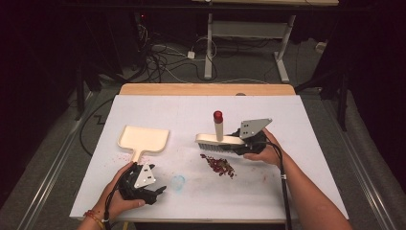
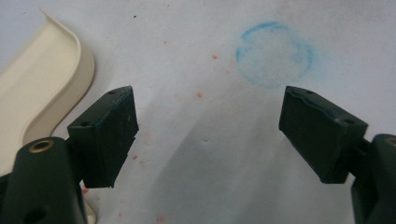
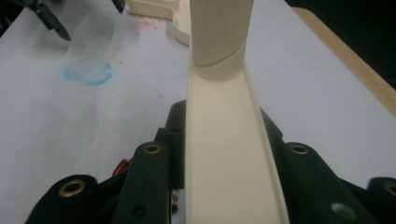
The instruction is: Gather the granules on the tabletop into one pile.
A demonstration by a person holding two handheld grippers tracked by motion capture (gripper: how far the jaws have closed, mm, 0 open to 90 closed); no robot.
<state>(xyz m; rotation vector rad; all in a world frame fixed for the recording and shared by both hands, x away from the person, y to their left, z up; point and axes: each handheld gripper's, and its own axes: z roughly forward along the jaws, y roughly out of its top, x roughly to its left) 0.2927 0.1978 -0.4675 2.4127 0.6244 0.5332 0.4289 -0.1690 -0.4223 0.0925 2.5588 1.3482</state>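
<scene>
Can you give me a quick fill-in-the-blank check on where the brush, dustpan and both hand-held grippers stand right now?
1. The right hand-held gripper is shut on the ____.
2. The left hand-held gripper has its jaws ____.
3. The red crumbs lie on the table just in front of the brush's ____.
4. The dustpan is ____ in colour.

Missing words: brush; open; bristles; cream

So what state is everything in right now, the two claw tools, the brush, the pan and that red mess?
Left gripper: open, holding nothing, just by the dustpan's handle.
Right gripper: shut on the brush's head.
Brush: bristles down on the table, handle upright, beside the crumbs.
Dustpan: flat on the table, nothing in it, not held.
Red crumbs: loose pile on the table, not yet swept.
</scene>
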